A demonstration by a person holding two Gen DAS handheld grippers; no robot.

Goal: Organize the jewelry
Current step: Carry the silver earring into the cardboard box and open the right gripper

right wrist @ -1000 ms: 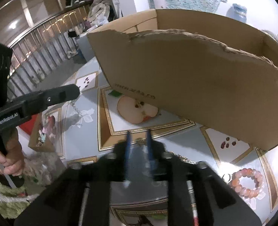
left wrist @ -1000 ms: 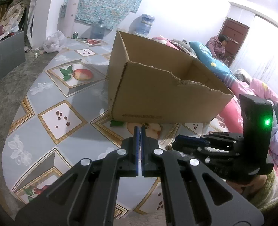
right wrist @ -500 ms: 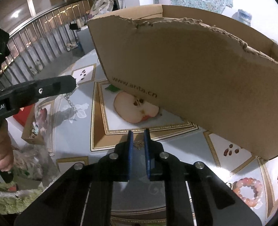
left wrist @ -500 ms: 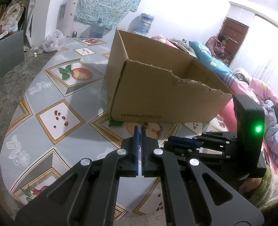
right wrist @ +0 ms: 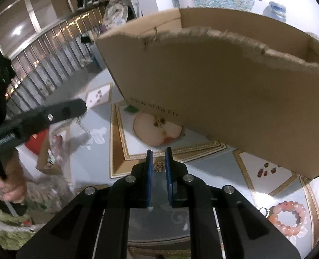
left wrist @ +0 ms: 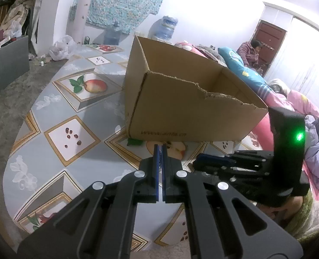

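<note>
Cardboard box (right wrist: 235,99) stands at twelve o'clock on the bench (left wrist: 57,151), its contents hidden. The right tongs (right wrist: 158,168) pinch a small bronze flower charm (right wrist: 160,166); the left tongs (left wrist: 160,151) are pressed together, a thin chain (right wrist: 82,125) dangling from them. A pink bead bracelet (right wrist: 288,218) waits at four o'clock, so sorting looks unfinished.

- Table (left wrist: 57,116): round, covered in fruit-print cloth.
- Cardboard box (left wrist: 187,108): stands on it, top open, rim torn.
- Bead bracelet (right wrist: 288,219): lies flat near the box.
</note>
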